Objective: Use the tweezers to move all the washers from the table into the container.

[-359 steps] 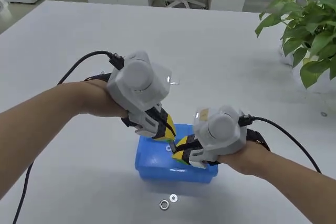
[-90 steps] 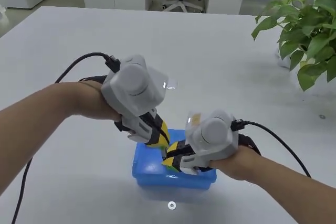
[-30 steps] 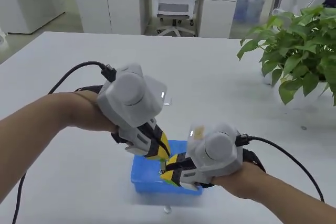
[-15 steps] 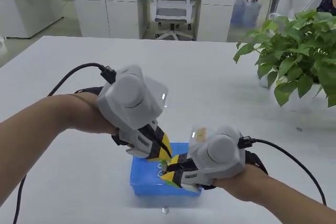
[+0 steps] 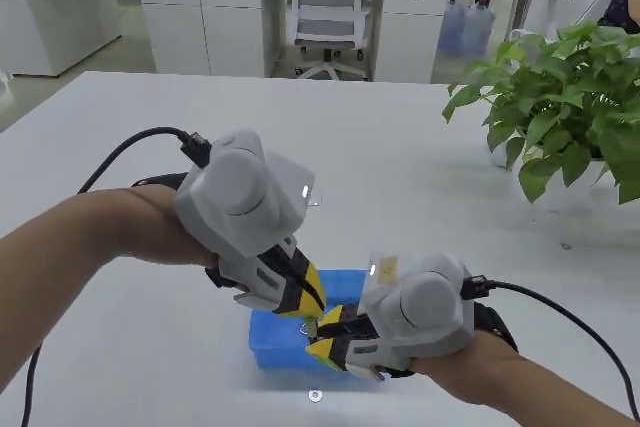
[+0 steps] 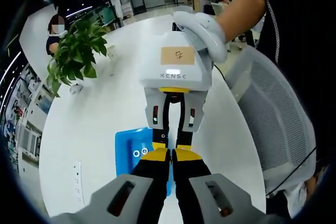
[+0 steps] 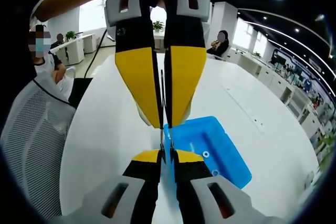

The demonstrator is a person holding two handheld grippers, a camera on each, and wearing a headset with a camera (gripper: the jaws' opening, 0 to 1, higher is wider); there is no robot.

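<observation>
On the white counter [image 5: 420,177], one small metal ring washer [image 5: 315,395] remains at 6 o'clock of the blue plastic container [image 5: 272,345], where two lay seconds earlier, so the job looks nearly done. The left gripper [image 5: 305,299] is clenched on thin steel tweezers [image 7: 162,129]. Their long axis runs 12-to-6 in the right gripper view, tip meeting the closed right gripper [image 5: 322,332] over the container.

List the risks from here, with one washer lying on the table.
1. Both the left gripper and right gripper pinch the thin tweezers tip to tip; a slip could drop them into the container.
2. The washer on the table lies close to the container's near wall; reaching it may nudge the container.
</observation>
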